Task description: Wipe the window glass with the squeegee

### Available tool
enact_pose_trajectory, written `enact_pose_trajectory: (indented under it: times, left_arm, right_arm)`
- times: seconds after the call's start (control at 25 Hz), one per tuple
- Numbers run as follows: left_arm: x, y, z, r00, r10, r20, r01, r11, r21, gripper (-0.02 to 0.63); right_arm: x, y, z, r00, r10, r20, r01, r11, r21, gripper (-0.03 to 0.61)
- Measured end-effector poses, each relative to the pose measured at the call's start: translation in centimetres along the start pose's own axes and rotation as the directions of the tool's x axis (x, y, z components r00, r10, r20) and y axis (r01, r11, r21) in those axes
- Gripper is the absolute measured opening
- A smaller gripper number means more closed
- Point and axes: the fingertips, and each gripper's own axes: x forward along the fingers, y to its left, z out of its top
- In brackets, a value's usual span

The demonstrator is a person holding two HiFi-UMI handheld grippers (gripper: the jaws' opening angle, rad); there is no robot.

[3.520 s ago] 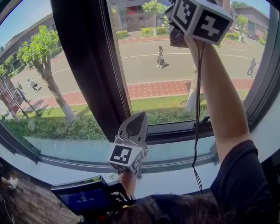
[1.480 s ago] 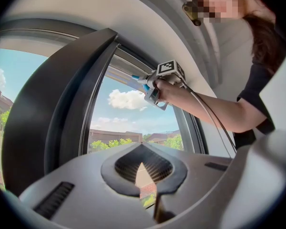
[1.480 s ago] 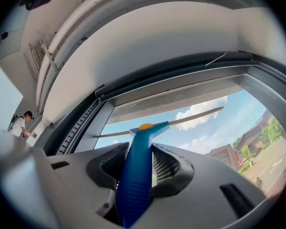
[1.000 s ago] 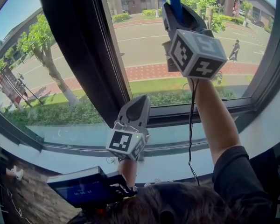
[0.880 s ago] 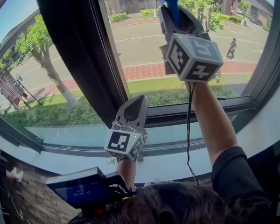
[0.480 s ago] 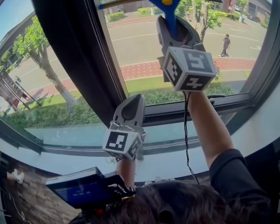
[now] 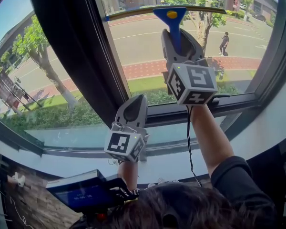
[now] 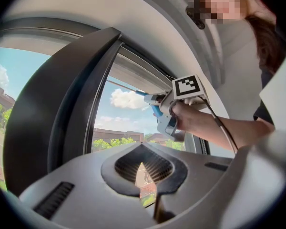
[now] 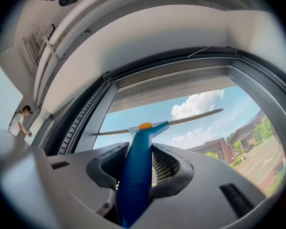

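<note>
The squeegee [image 7: 171,23] has a blue handle with a yellow dot and a long thin blade [image 7: 133,13] lying level against the window glass [image 7: 143,56]. My right gripper [image 7: 177,36] is raised against the pane and shut on the handle. In the right gripper view the blue handle [image 9: 136,175] stands between the jaws, with the blade [image 9: 181,119] across the sky. My left gripper [image 7: 135,101] is held low by the sill, shut and empty. In the left gripper view its jaws [image 8: 142,165] meet, and the squeegee [image 8: 155,109] shows beyond them.
A wide dark frame post [image 7: 76,56] stands left of the pane. The dark lower frame [image 7: 229,103] and pale sill [image 7: 181,154] run below. A cable [image 7: 188,142] hangs from the right gripper. A device with a blue screen [image 7: 78,192] sits low left. A person [image 9: 19,120] stands far off.
My right gripper has drawn the squeegee downward over the glass, and its blade now sits lower on the pane. The left gripper has barely moved.
</note>
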Motion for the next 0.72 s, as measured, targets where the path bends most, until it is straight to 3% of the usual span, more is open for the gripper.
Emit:
enact_pose_trajectory:
  times: [0.72]
  left_arm:
    - [-0.1, 0.6, -0.2, 1.0, 0.014, -0.001, -0.014, 1.0, 0.011, 0.002]
  right_arm:
    - [-3.5, -0.2, -6.1, 0.995, 0.003, -0.102, -0.004, 1.0, -0.015, 0.144]
